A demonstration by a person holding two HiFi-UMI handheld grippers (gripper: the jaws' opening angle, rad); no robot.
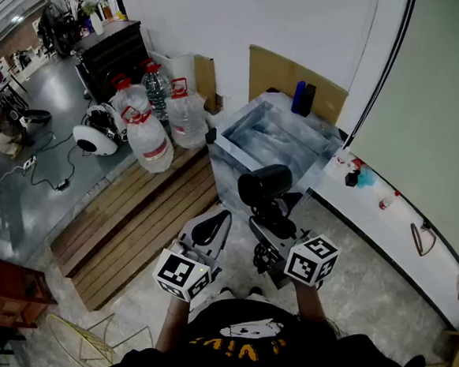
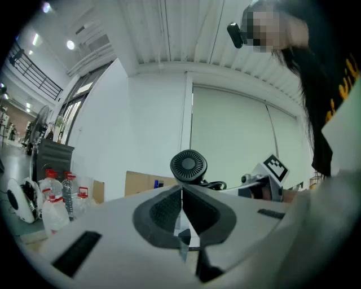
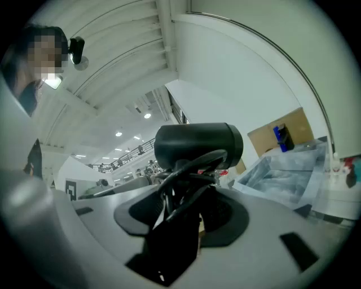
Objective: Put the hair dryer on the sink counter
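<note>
Hair dryer (image 1: pixel 265 185) gripped by its cord-wrapped handle in the right gripper (image 1: pixel 273 215), in the air just before the sink counter (image 1: pixel 222 167) and not yet set down; left gripper (image 1: pixel 211 229) closed on nothing.

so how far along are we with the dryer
Done: the dryer is picked up, with the right gripper shut on its handle and cord. In hand: it is held in the air close to the sink counter, not resting on it. The left gripper is shut and empty. Left: bring it over the counter, set it down and let go.
</note>
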